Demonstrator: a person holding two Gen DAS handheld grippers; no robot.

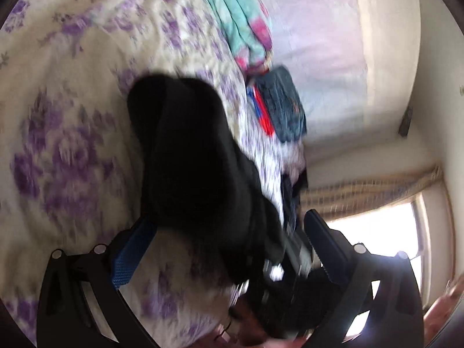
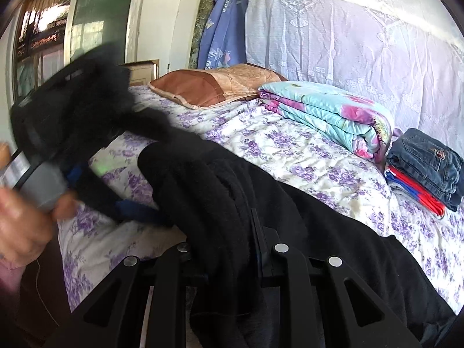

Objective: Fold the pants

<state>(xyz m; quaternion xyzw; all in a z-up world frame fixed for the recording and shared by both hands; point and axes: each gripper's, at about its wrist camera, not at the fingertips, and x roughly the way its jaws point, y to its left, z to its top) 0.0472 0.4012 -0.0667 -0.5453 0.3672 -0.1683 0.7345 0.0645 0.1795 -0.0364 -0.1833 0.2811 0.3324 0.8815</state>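
The black pants point(image 2: 304, 223) lie bunched across the purple-flowered bedspread point(image 2: 290, 148). My right gripper point(image 2: 229, 249) is shut on a thick fold of them, its fingertips buried in the cloth. In the left wrist view the pants point(image 1: 197, 156) run up between the wide-apart blue-padded fingers point(image 1: 130, 258) of my left gripper point(image 1: 223, 237), which is open and does not pinch the cloth. The left gripper also shows in the right wrist view point(image 2: 121, 203), blurred, at the left beside the pants.
A folded turquoise and pink quilt point(image 2: 327, 113) and a brown pillow point(image 2: 214, 85) lie further back on the bed. Folded jeans point(image 2: 429, 159) sit on a red and blue garment point(image 2: 414, 194) at the right. A wall hung with white cloth point(image 2: 348, 34) stands behind.
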